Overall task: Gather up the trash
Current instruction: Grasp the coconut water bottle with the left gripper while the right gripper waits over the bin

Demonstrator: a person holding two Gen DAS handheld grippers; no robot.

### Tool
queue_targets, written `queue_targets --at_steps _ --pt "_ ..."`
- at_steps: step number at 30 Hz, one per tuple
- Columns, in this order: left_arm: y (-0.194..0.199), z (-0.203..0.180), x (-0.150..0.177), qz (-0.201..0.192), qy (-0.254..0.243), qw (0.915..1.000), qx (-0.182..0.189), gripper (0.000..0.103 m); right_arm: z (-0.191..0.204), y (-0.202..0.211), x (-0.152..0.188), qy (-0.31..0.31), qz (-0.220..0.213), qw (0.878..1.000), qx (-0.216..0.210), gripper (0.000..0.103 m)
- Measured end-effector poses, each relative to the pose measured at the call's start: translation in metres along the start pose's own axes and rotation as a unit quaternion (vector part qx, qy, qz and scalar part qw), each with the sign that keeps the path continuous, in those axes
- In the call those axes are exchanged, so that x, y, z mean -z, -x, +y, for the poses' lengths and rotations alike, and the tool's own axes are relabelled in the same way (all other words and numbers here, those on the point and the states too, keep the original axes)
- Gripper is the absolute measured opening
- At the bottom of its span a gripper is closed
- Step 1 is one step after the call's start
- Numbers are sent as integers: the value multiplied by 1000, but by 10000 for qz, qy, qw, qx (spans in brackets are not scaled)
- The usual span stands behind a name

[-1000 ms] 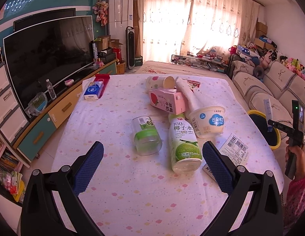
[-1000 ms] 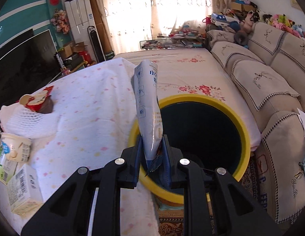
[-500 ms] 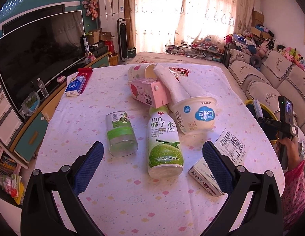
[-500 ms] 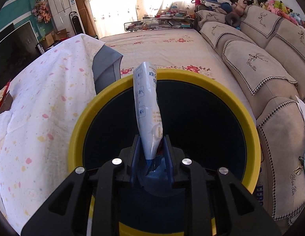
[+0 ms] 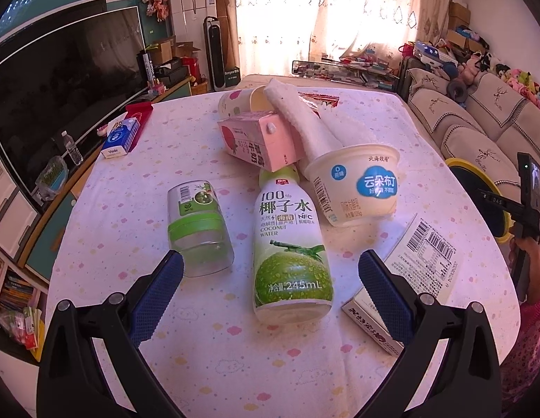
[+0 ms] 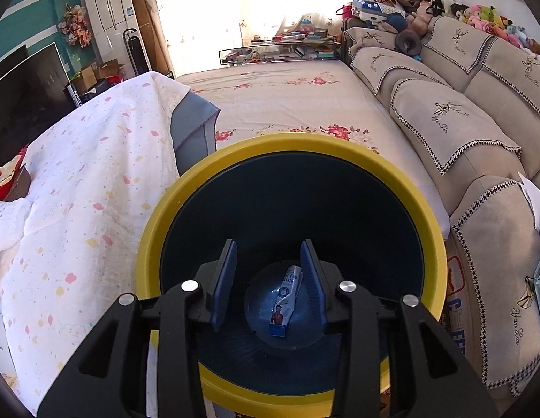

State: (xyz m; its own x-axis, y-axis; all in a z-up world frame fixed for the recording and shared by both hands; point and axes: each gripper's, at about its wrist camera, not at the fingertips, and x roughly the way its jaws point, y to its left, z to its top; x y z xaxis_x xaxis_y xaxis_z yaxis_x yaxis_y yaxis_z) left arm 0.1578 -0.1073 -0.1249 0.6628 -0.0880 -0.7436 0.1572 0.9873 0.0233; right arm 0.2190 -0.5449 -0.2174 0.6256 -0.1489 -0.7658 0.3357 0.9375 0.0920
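My right gripper hangs over the yellow-rimmed bin, its jaws opening with nothing between the pads. The white and blue wrapper lies on the bin's dark bottom. My left gripper stands open above the table, its fingers either side of a lying coconut water bottle without touching it. A clear jar with a green band lies just left of it. A white pudding cup, a pink milk carton and a flat barcode box lie close by.
A white cloth roll, a paper cup and a blue tissue pack lie farther back on the table. A TV stands left, a sofa right. A person's hand holds the other gripper at the right edge.
The right gripper moved over the bin, opened and let go of the wrapper, which dropped to the bottom. The left gripper came forward and down toward the coconut water bottle.
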Motion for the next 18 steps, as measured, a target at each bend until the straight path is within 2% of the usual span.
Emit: queue_targets --at_steps 8,14,18 --pt "-27 -13 -11 104 -219 9997 2 98 0 -1 1 0 29 10000 -34 37" --pt "-33 -22 -16 206 -267 9991 259 87 -1 -4 2 -33 61 10000 -42 37" --pt "-44 -24 -17 350 -281 9988 175 76 -2 -8 4 -49 106 9999 -65 37"
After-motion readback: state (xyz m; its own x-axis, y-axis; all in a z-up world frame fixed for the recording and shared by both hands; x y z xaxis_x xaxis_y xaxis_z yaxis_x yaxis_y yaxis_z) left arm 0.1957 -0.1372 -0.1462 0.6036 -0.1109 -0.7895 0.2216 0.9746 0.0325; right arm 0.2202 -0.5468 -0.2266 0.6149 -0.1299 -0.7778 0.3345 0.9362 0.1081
